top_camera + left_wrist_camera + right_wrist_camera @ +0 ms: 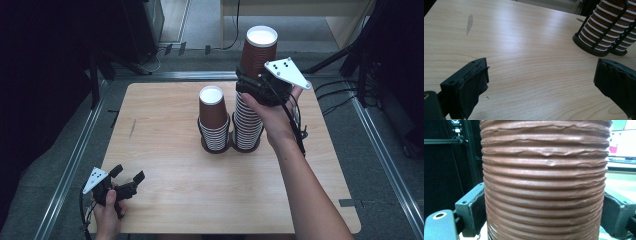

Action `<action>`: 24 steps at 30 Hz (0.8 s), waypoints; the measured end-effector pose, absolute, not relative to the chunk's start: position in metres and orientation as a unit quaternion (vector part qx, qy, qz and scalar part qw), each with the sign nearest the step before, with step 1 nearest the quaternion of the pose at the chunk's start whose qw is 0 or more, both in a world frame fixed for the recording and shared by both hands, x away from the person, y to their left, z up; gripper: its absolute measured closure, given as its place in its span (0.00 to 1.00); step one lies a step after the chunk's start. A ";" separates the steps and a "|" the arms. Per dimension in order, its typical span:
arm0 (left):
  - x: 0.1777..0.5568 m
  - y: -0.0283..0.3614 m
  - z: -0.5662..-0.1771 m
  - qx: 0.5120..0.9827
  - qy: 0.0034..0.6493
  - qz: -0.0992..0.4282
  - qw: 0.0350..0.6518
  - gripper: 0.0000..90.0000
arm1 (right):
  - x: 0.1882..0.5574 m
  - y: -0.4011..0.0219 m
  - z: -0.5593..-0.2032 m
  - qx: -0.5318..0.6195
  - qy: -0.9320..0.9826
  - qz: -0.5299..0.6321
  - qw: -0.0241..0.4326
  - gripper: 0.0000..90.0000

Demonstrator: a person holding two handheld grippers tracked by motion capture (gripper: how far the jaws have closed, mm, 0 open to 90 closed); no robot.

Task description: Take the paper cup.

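Two stacks of brown ribbed paper cups with white rims stand in black wire holders near the middle of the wooden table (170, 150). The shorter stack (214, 117) is on the left and the taller stack (249, 122) on the right. My right gripper (256, 86) is shut on the top brown cup (260, 50) of the taller stack, low on its wall. In the right gripper view that cup (544, 170) spans the gap, and both pads (477, 207) touch its sides. My left gripper (128, 176) rests open at the table's near left corner, its wide-apart jaws (541, 75) holding nothing.
The bases of both wire holders (599, 48) show at the far right of the left gripper view. A dark streak (469, 22) marks the wood at the left. Metal rails (75, 155) run along the table's sides, and cables (335, 95) lie on the floor to the right.
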State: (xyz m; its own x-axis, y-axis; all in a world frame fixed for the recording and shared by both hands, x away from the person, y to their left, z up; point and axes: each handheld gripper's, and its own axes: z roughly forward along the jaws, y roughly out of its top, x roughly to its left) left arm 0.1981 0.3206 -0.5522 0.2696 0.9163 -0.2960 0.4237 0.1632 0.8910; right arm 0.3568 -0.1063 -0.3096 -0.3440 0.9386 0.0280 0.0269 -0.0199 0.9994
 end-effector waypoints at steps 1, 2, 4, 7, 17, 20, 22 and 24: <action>0.198 0.321 -0.552 0.602 0.556 0.236 0.522 0.00 | 0.357 -0.106 -0.309 0.416 0.581 0.578 0.394 0.12; 0.198 0.321 -0.552 0.603 0.556 0.236 0.521 0.00 | 0.357 -0.106 -0.306 0.416 0.579 0.579 0.396 0.12; 0.198 0.321 -0.552 0.603 0.556 0.236 0.521 0.00 | 0.357 -0.106 -0.305 0.417 0.579 0.579 0.395 0.12; 0.198 0.321 -0.552 0.602 0.556 0.236 0.522 0.00 | 0.355 -0.105 -0.297 0.409 0.573 0.585 0.402 0.12; 0.198 0.321 -0.552 0.602 0.556 0.235 0.522 0.00 | 0.352 -0.105 -0.279 0.397 0.562 0.594 0.416 0.12; 0.198 0.321 -0.552 0.602 0.556 0.235 0.522 0.00 | 0.351 -0.105 -0.274 0.394 0.562 0.594 0.419 0.12; 0.198 0.321 -0.552 0.603 0.556 0.235 0.522 0.00 | 0.350 -0.106 -0.271 0.393 0.561 0.596 0.419 0.12; 0.198 0.321 -0.552 0.602 0.556 0.235 0.522 0.00 | 0.349 -0.106 -0.267 0.390 0.560 0.597 0.422 0.12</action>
